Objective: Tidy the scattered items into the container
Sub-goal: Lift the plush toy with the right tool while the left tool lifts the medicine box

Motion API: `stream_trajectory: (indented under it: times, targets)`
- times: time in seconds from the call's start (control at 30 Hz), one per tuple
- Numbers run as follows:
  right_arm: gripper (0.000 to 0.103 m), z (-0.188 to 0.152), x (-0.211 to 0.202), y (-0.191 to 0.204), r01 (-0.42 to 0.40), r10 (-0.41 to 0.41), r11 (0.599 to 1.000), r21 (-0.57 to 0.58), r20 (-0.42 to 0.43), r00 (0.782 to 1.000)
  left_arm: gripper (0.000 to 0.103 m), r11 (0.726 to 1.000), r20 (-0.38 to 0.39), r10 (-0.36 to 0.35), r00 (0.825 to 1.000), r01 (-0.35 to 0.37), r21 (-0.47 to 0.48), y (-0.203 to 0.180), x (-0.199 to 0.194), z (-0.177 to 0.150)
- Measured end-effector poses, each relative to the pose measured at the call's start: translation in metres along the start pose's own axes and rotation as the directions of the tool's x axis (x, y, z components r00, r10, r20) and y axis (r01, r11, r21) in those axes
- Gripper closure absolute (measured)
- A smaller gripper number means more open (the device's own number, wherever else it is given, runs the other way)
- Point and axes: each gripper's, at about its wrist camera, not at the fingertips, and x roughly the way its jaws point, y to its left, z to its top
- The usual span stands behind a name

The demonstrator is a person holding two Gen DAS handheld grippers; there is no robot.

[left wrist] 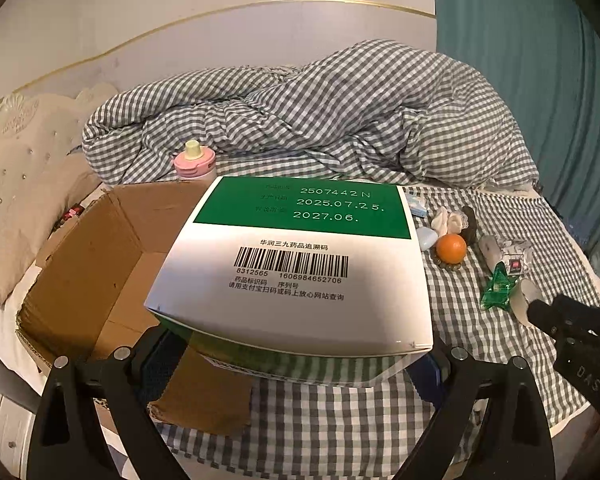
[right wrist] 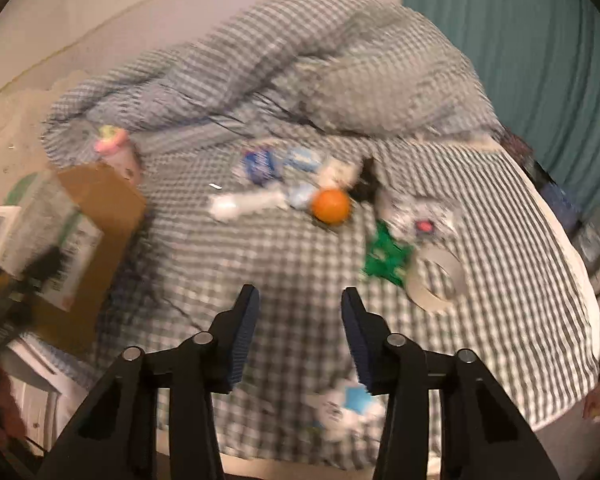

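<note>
Left gripper is clamping a medicine box between its blue pads, jaws spread wide to the box's width. Box is sitting white-and-green face up, barcode and dates readable, and is hanging partly over the right edge of the carton, partly over the checked sheet. Carton is lying open on the bed's left side, flaps out; its brown floor is showing, with some small dark item at the far left corner, too hidden to identify. Pink bottle with a yellow cap is standing just behind the carton.

Right gripper is hovering over the sheet with jaws apart and nothing between the pads. Right wrist view is motion-blurred.

Scattered items are lying to the right of the carton, well apart from it: an orange, a green wrapper touching a tape roll, a crumpled white packet with a red mark, and several blue-and-white packets farther back. One more blue-and-white packet is lying close under the right gripper. Rumpled checked quilt is piled at the far side of the bed, with a teal curtain behind at right.
</note>
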Motion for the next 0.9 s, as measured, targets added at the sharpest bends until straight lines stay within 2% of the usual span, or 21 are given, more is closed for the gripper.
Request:
stream_trajectory:
  times: [0.03,0.07,0.23,0.5,0.83,0.9]
  targets:
    - [0.032,-0.006,0.003,-0.012,0.015,-0.015,1.0,0.021,-0.013,1.0,0.007,1.0,0.003,-0.005,1.0,0.005,0.0,-0.001,0.0,0.0]
    - [0.03,-0.009,0.004,-0.019,0.022,-0.021,0.999,0.031,-0.019,1.0,0.007,1.0,0.004,-0.01,1.0,0.01,-0.001,-0.002,0.0,-0.001]
    - [0.029,-0.036,0.019,-0.038,0.07,-0.068,0.997,0.019,-0.1,0.993,0.007,0.999,-0.001,-0.039,0.999,0.039,-0.005,-0.012,0.005,-0.003]
    - [0.029,-0.078,0.074,-0.036,0.085,-0.08,0.996,0.01,-0.245,0.966,0.007,0.998,-0.005,-0.059,0.998,0.059,0.01,-0.023,0.004,-0.011]
    - [0.029,-0.094,0.116,-0.033,0.069,-0.045,0.996,0.062,-0.325,0.945,0.007,0.999,-0.005,-0.035,0.999,0.035,0.008,-0.019,0.002,-0.016]
    - [0.035,-0.095,0.118,-0.034,0.07,-0.044,0.995,0.071,-0.322,0.946,0.007,0.999,-0.003,-0.041,0.999,0.041,0.011,-0.02,0.003,-0.015]
